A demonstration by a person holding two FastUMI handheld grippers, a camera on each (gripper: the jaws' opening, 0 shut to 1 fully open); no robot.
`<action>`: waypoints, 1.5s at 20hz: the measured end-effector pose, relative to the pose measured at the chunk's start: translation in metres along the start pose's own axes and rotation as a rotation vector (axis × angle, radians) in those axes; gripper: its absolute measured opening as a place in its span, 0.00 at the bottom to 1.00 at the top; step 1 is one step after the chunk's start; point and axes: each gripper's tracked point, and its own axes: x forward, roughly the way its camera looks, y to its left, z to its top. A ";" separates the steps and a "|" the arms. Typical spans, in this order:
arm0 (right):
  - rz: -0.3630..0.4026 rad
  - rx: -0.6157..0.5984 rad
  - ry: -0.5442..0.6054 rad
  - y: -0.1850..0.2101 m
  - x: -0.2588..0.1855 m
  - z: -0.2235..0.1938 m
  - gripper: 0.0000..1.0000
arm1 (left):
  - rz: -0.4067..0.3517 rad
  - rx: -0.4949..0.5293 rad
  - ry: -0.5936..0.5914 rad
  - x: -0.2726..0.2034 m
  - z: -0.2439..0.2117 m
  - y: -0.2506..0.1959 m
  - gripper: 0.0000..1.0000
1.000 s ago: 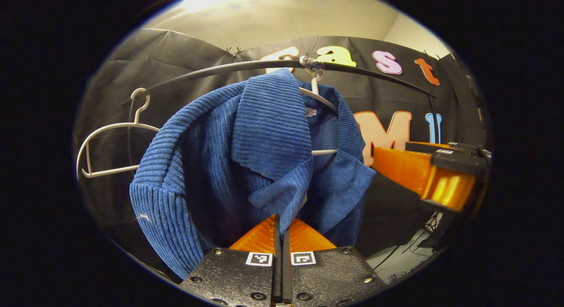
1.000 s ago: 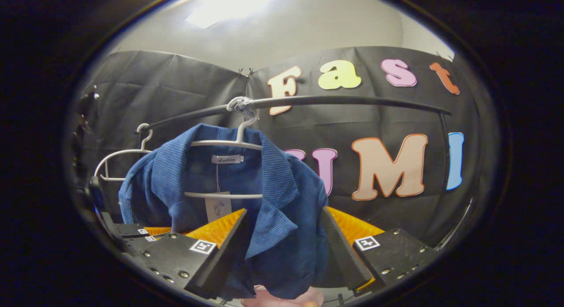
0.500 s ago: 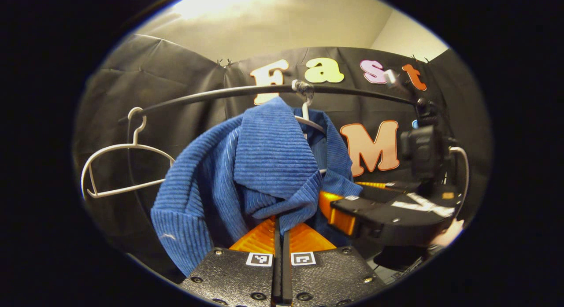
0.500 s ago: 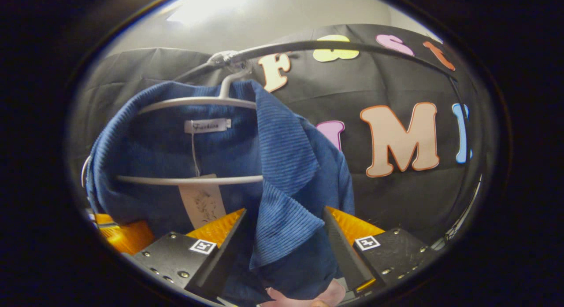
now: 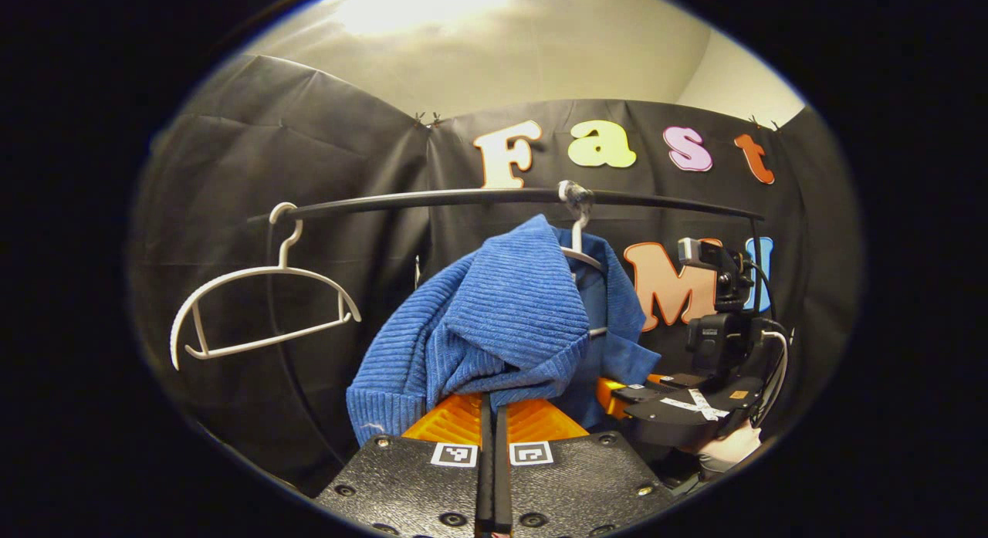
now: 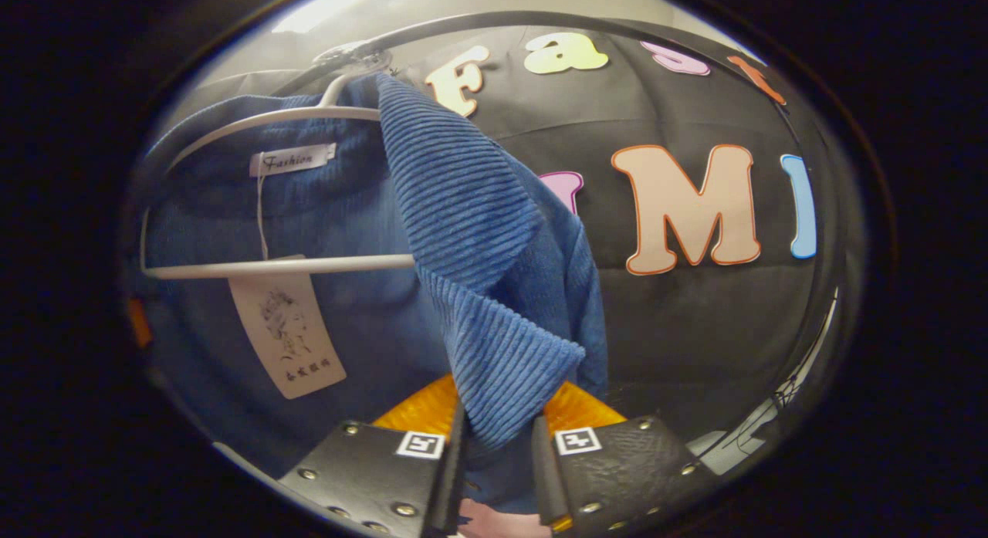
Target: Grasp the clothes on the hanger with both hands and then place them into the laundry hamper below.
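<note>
Since a second ago the right gripper [image 6: 494, 453] has closed in and clamped the blue jacket's [image 5: 494, 329] lapel; the left gripper [image 5: 492, 414] stays clenched on its other lapel. The jacket still hangs on its hanger [image 6: 278, 266], ready for lifting off.

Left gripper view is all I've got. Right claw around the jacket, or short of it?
Observer: Around it. In the right gripper view the lapel of the blue jacket hangs between the right claw fingers; whether both press, I cannot tell.
Operator: Hanger clear of the front?
Observer: No. The white hanger crossbar spans the open front and runs behind the lapel.
Operator: Anything loose?
Observer: A paper tag dangles on a string below the neck label.
</note>
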 end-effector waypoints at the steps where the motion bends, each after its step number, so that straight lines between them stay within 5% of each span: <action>1: -0.015 -0.001 0.000 -0.006 -0.001 0.000 0.27 | 0.010 -0.004 -0.003 -0.001 0.004 0.003 0.01; 2: -0.023 0.000 -0.001 -0.010 -0.002 0.003 0.13 | 0.017 -0.011 -0.006 -0.004 0.006 0.007 0.01; 20: -0.184 -0.045 -0.195 -0.083 -0.019 0.099 0.16 | 0.101 0.050 -0.114 -0.025 0.084 0.052 0.00; 26: -0.187 -0.044 -0.224 -0.087 -0.025 0.113 0.16 | 0.105 -0.207 -0.116 -0.026 0.095 0.082 0.00; 30: -0.181 -0.044 -0.228 -0.085 -0.026 0.117 0.16 | 0.198 -0.142 -0.107 -0.026 0.094 0.130 0.01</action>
